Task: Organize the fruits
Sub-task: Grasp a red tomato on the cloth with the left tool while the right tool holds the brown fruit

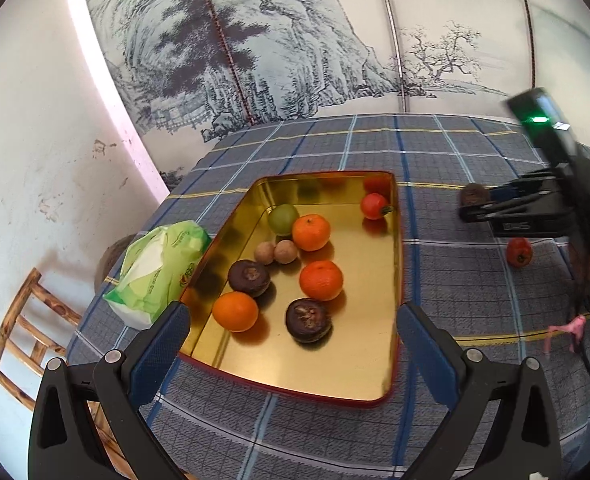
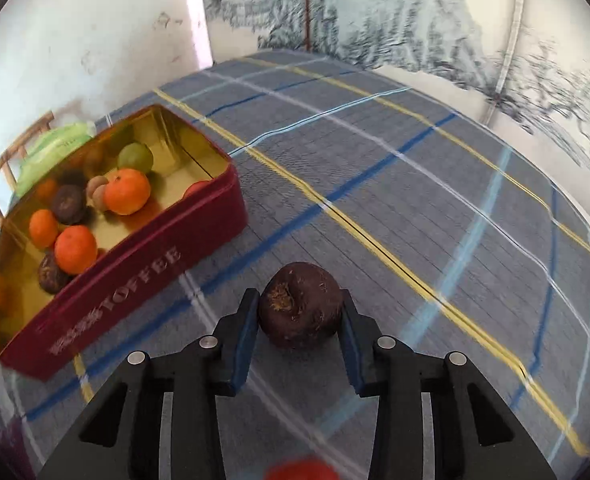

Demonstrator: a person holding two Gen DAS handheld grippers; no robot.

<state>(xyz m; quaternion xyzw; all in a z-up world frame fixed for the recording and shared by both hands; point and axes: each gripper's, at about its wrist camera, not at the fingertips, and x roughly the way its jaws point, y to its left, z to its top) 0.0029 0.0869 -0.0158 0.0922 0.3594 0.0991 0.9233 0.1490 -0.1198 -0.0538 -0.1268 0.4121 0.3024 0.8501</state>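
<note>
right gripper [image 2: 299, 316] pinches a dark round fruit [image 2: 301, 304]; tin [image 2: 143, 272] lies at ten o'clock. blurred swing could roll it free. left gripper [image 1: 293, 340] gapes.

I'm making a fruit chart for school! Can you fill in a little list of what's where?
tin: red toffee tin, gold inside
in tin: three oranges, two dark brown fruits, green fruit, red fruit
right gripper: fingers closed around dark brown fruit
left gripper: open, empty
on cloth: red fruit
</note>
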